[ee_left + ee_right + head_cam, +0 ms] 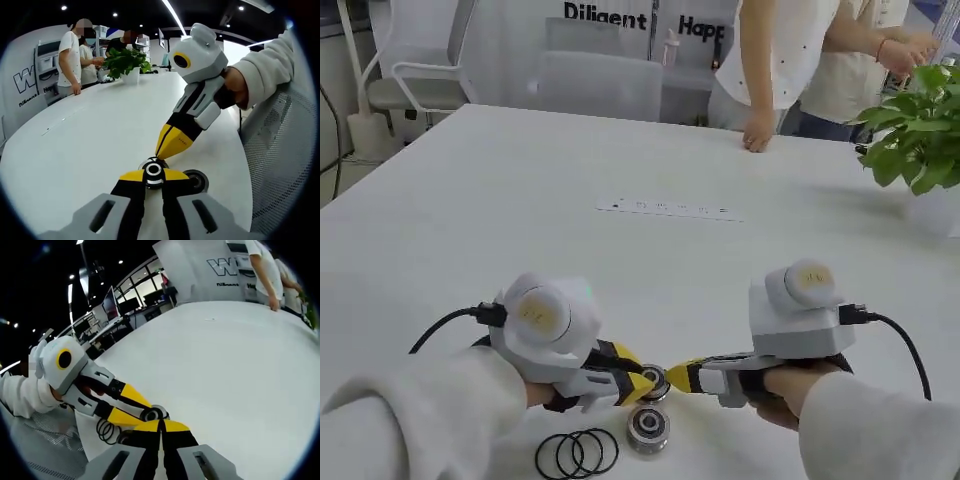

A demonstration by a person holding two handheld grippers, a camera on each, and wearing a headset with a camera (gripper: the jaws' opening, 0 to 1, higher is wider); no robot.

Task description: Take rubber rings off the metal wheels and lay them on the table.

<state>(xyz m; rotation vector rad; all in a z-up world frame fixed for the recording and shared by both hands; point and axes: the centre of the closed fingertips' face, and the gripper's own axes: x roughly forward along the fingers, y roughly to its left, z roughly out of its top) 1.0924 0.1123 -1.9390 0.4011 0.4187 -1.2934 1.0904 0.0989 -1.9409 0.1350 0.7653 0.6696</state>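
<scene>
A person at a white desk (520, 200) holds a tool in each hand, the two tips pointing at each other low in the head view. The left hand-held gripper (638, 377) is clenched on a small metal wheel (656, 383), one yellow jaw tip on either side of it, as its own view shows plainly. The wheel sits directly between the two tools, at the very nose of the right hand-held gripper (680, 378), whose jaws are pressed together into one yellow wedge touching the wheel's rim. Whether a rubber ring is pinched in that wedge is too small to tell. The tools lie along one line running left to right across the desk, so a pull by the right hand would likely run along that line, away from the left. The wheel's flat face appears turned upward, its rim toward both tips. A second wheel (648, 426) rests on the desk just nearer the person, and three loose black rubber rings (578, 453) lie overlapping beside it, below the left hand. Other people and a potted plant (918, 130) are at the far side.
</scene>
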